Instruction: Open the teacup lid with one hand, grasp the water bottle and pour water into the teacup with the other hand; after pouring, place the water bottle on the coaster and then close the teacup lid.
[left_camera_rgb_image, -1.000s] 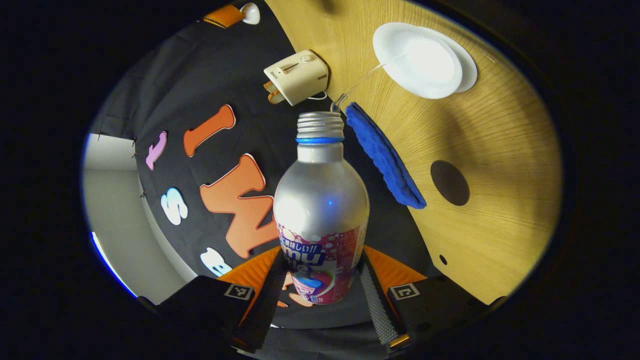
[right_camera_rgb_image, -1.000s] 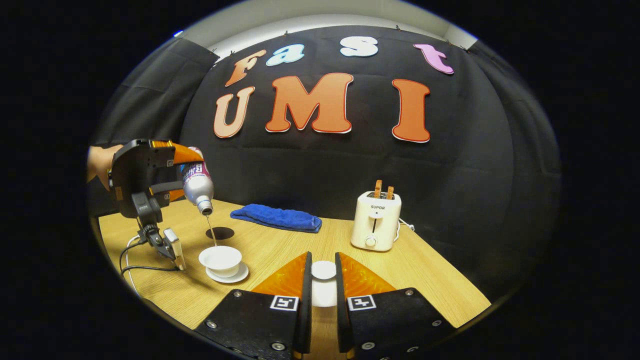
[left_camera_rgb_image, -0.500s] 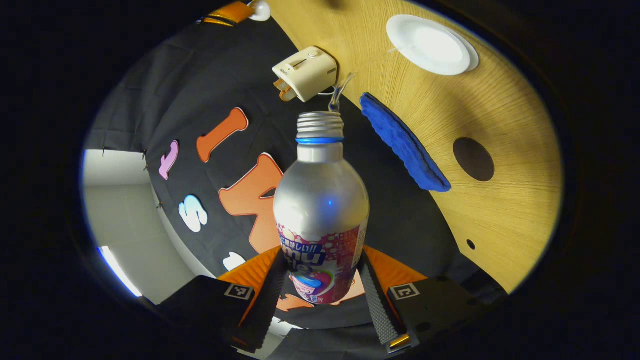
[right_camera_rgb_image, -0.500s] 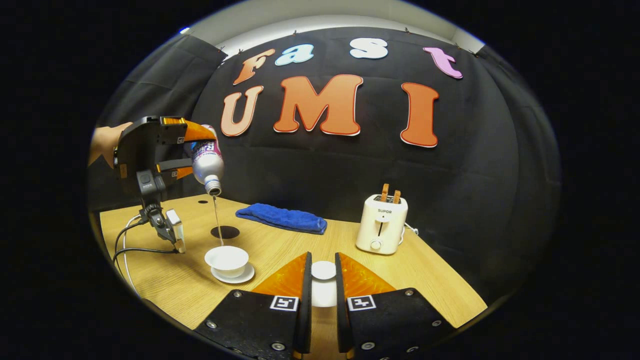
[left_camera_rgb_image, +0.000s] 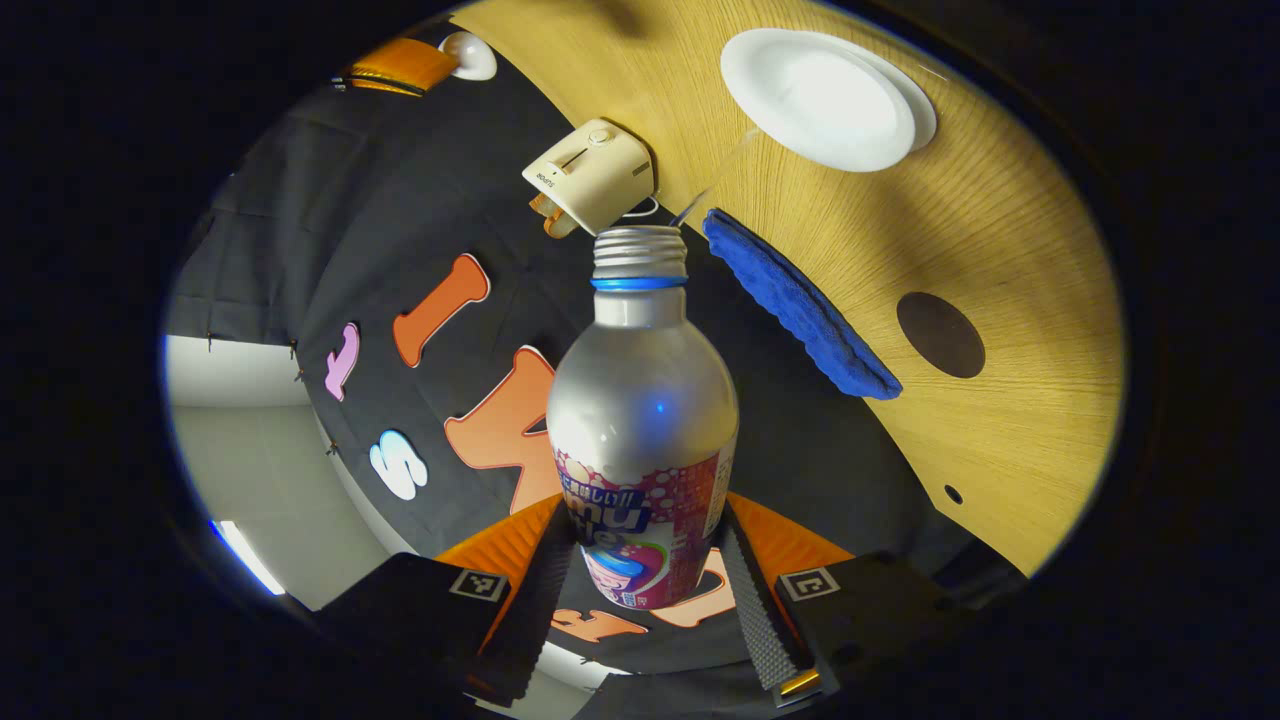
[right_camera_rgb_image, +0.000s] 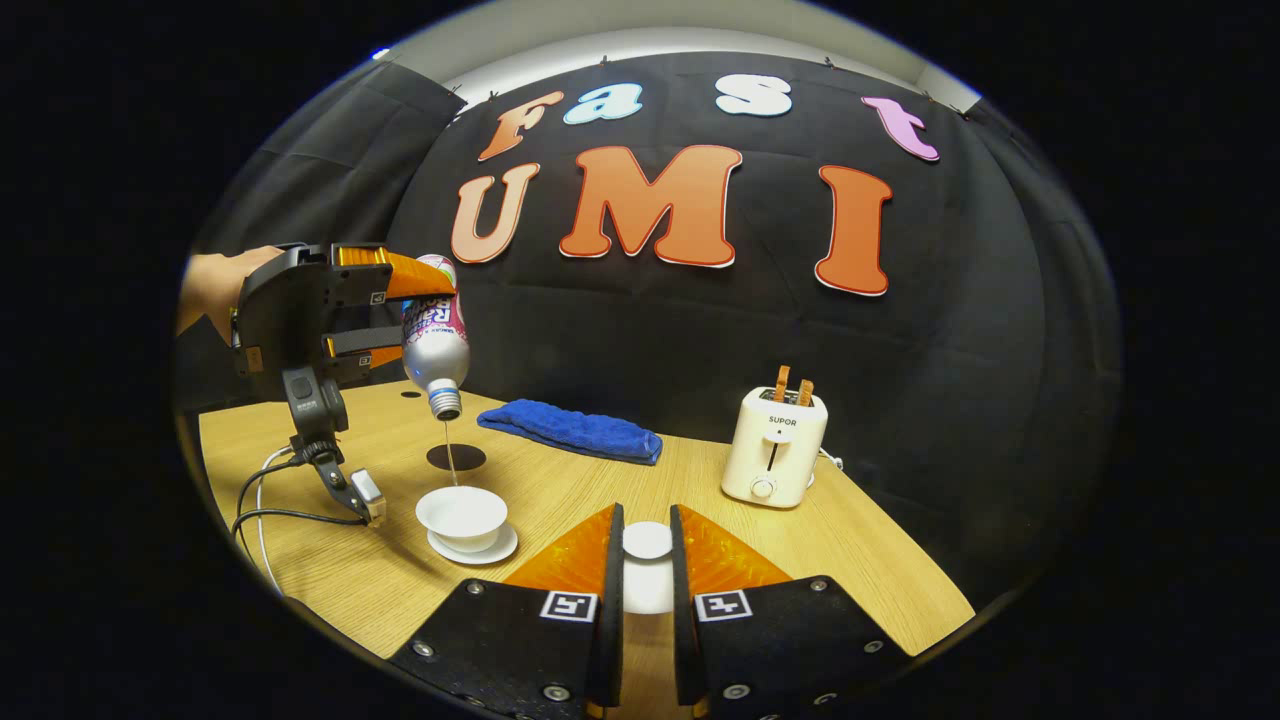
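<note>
You're mid-pour: your left gripper clamps the water bottle tipped over the teacup at 12 o'clock, your right gripper pinches the lid, and next comes righting the bottle for the coaster.

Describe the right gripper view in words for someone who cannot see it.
The left gripper tips a silver water bottle, pouring a thin stream into a white teacup on a wooden table. In front, the right gripper holds the white teacup lid.
</note>
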